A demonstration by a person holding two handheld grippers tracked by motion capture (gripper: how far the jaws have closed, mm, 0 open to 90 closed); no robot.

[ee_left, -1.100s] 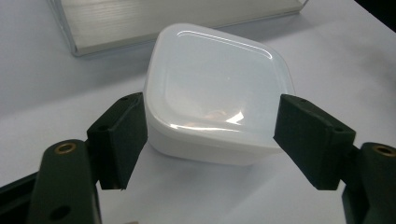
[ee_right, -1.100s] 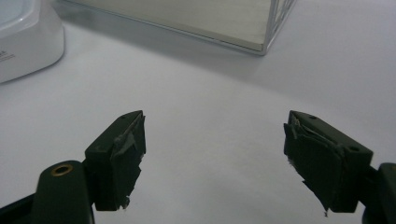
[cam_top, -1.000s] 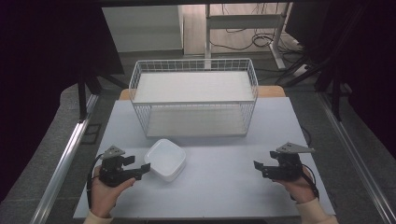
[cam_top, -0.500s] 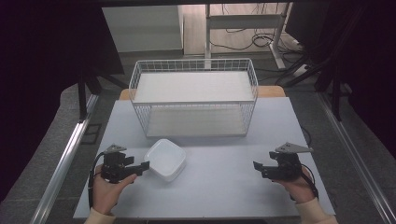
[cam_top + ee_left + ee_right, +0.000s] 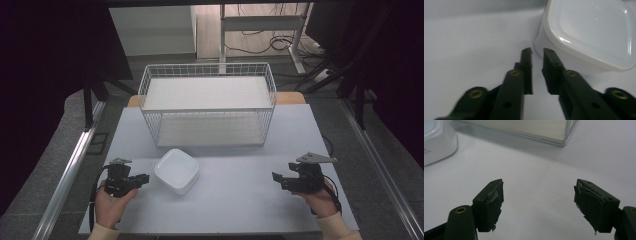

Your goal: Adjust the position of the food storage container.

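A white square lidded container [image 5: 176, 170] sits on the table left of centre, in front of a white wire basket [image 5: 207, 109]. My left gripper [image 5: 146, 178] rests on the table just left of the container, pointing at it. In the left gripper view its jaws [image 5: 537, 51] stand almost together with only a narrow slit and nothing between them, their tips just short of the container's wall [image 5: 589, 32]. My right gripper [image 5: 275, 177] lies at the right of the table. Its jaws [image 5: 539, 181] are spread wide over bare tabletop, and the container [image 5: 436, 142] is far off at that view's upper left.
The pale grey table [image 5: 240, 200] has open room between the two grippers. The wire basket's corner [image 5: 564, 135] lies ahead of my right gripper. Dark floor, metal rails and cables surround the table.
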